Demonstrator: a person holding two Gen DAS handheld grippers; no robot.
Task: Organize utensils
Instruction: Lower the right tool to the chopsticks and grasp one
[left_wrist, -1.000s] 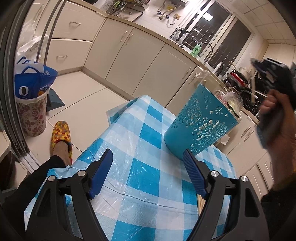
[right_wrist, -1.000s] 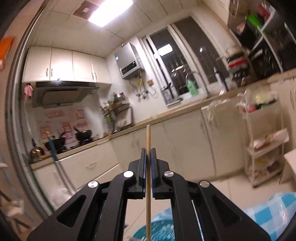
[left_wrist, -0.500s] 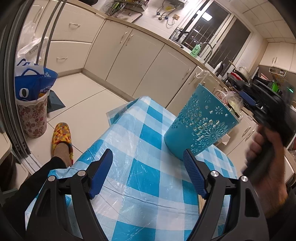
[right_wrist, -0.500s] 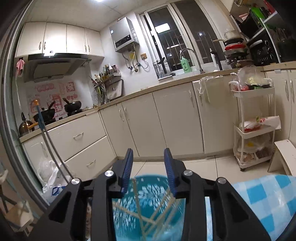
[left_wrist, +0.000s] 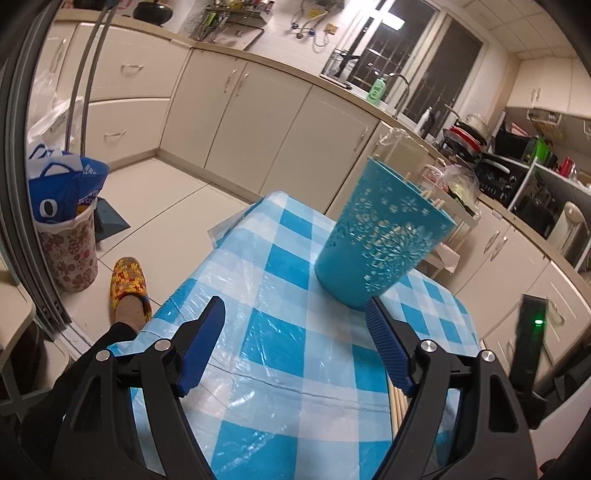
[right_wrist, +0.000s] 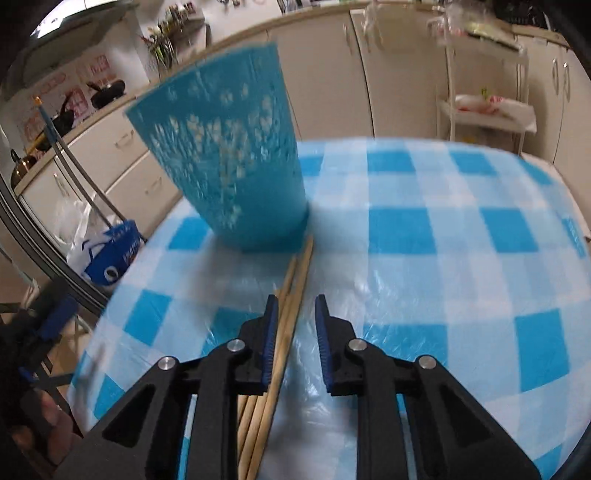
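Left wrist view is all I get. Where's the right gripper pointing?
Observer: The right gripper points down at loose chopsticks lying on the checked tablecloth.
Operator: Holding any?
Observer: No. Its jaws have just been closing but stand partly open. The sticks run along one pad, unclamped.
Operator: Where do the sticks end?
Observer: Their far tips reach the base of the blue holder. I can't tell if they touch it.
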